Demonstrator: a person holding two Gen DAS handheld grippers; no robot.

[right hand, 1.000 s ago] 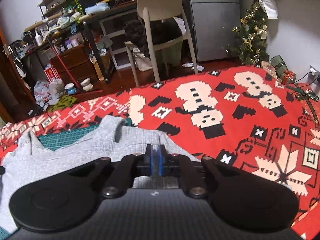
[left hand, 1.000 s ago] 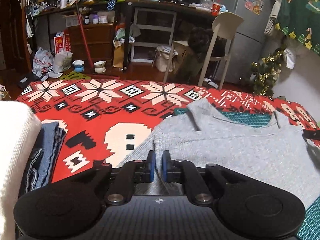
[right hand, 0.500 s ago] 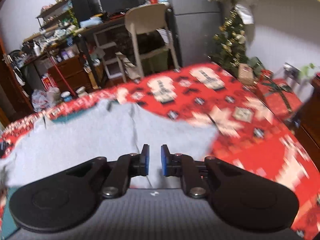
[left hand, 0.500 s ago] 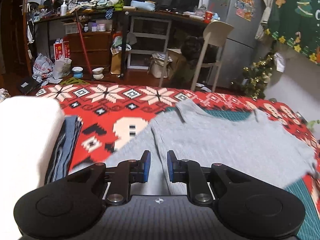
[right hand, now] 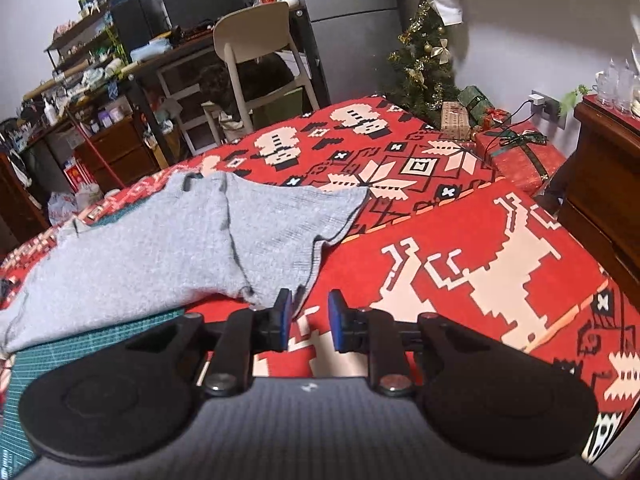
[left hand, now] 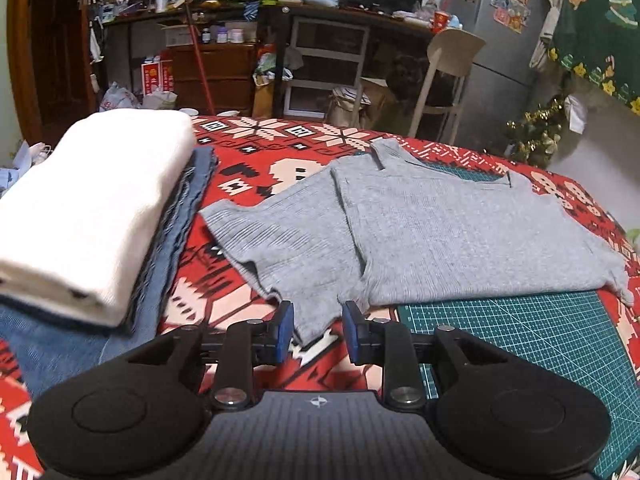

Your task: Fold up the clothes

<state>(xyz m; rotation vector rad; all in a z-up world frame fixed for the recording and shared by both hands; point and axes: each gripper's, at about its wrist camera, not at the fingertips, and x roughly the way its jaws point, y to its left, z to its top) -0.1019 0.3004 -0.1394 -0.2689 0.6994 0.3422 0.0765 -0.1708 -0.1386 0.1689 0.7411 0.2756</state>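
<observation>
Left wrist view: the left gripper point(left hand: 317, 326) hovers low over the red patterned blanket point(left hand: 256, 172), jaws parting, pads pressing on nothing; the near corner of the grey sweater point(left hand: 432, 236) shows in the gap between them but looks to lie beyond, flat on the blanket. The sweater is spread out, partly over a green cutting mat point(left hand: 520, 336), one sleeve splayed toward a stack of folded clothes point(left hand: 92, 208) with a white piece on top and denim beneath.

Right wrist view: the right gripper point(right hand: 308, 318) is likewise opening with nothing clamped. The sweater's other sleeve point(right hand: 304, 220) ends just beside its left pad, and bare blanket lies between the pads.

The risks from here, as I judge them: the sleeves lie unevenly, so a fold begun at mismatched corners would come out skewed. A pinch taken too deep could catch the blanket along with the knit and drag it. The left sleeve lies near the stack, and a sweeping fold might knock it.
</observation>
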